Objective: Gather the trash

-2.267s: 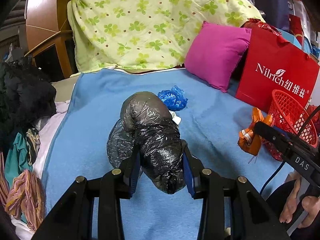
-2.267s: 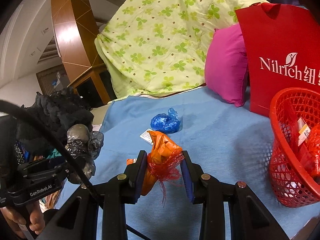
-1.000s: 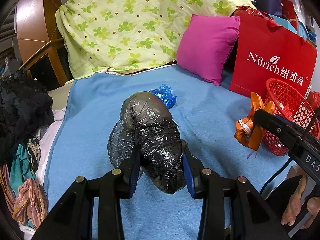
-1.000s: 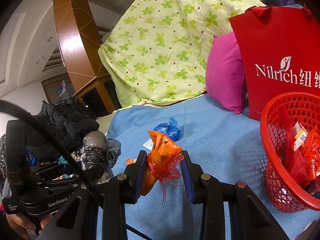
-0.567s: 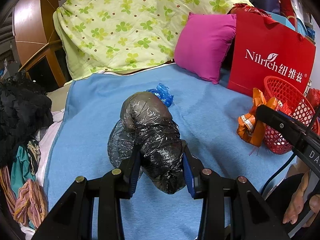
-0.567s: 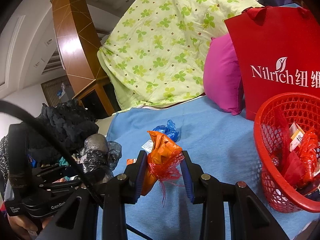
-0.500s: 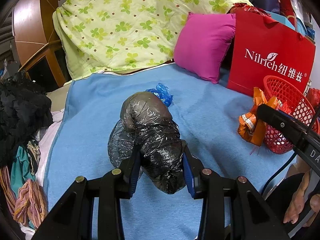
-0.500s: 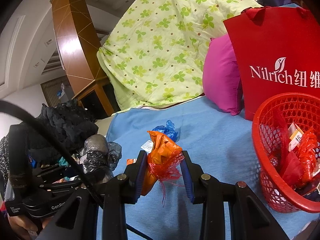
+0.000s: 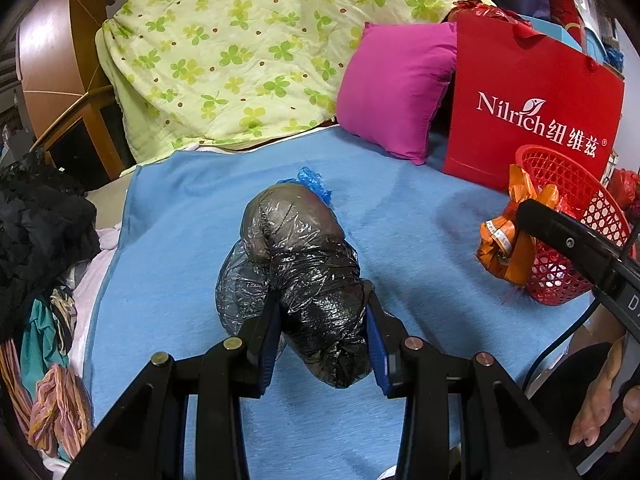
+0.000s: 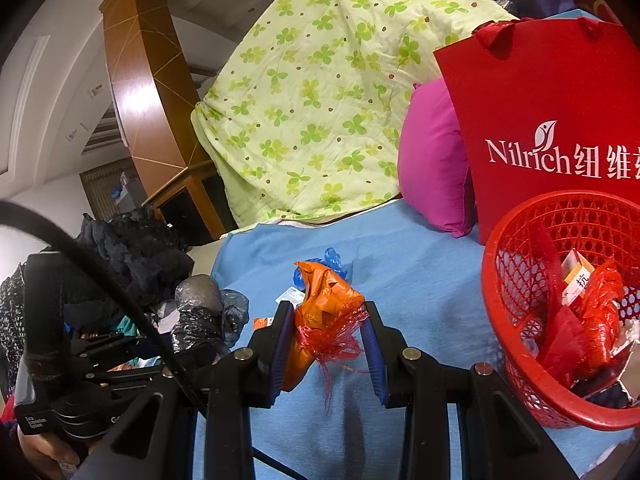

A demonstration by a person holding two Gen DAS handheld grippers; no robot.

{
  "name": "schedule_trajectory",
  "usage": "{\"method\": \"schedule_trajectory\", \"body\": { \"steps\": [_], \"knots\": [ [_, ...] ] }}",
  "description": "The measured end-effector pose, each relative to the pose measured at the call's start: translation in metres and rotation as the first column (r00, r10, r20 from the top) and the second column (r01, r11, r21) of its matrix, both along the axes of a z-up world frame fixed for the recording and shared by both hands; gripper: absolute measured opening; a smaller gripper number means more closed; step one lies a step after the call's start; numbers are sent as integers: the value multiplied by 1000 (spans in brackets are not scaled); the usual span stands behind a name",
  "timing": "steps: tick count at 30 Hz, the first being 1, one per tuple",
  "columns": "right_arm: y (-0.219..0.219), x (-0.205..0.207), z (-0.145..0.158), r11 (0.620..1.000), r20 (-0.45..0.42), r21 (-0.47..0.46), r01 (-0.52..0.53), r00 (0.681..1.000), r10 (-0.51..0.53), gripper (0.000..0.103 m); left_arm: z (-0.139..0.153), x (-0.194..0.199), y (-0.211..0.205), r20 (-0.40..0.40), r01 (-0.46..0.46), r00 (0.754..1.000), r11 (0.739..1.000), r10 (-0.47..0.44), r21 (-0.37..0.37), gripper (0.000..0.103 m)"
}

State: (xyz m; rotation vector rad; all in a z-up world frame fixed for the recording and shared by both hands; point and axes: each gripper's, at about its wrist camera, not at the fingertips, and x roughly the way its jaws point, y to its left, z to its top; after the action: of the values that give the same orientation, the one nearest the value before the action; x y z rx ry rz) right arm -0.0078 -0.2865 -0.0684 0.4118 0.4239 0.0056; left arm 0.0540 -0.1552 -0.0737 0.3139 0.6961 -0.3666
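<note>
Between left fingers [image 9: 269,320]: black bag [image 9: 316,276], clamped.

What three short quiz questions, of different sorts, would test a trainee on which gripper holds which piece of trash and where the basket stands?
1. True or false: the left gripper is shut on the black plastic bag.
2. Multiple choice: the right gripper holds A) a blue bag, B) the orange wrapper bundle, C) nothing.
3. Fill in: in the right wrist view the red mesh basket stands in front of the red ____ bag.

Key
1. True; both pads press the black plastic bag.
2. B; the blue plastic wad lies apart on the blue blanket.
3. Paper (printed "Nilrich").
</note>
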Motion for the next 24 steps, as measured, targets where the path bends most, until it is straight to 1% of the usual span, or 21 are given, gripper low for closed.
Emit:
{"method": "schedule_trajectory", "body": {
  "steps": [24],
  "knots": [
    [-5,-19,7,1000,29,6,29,999,-29,36,8,-10,-13,30,62,998,998,-63,16,41]
  ]
}}
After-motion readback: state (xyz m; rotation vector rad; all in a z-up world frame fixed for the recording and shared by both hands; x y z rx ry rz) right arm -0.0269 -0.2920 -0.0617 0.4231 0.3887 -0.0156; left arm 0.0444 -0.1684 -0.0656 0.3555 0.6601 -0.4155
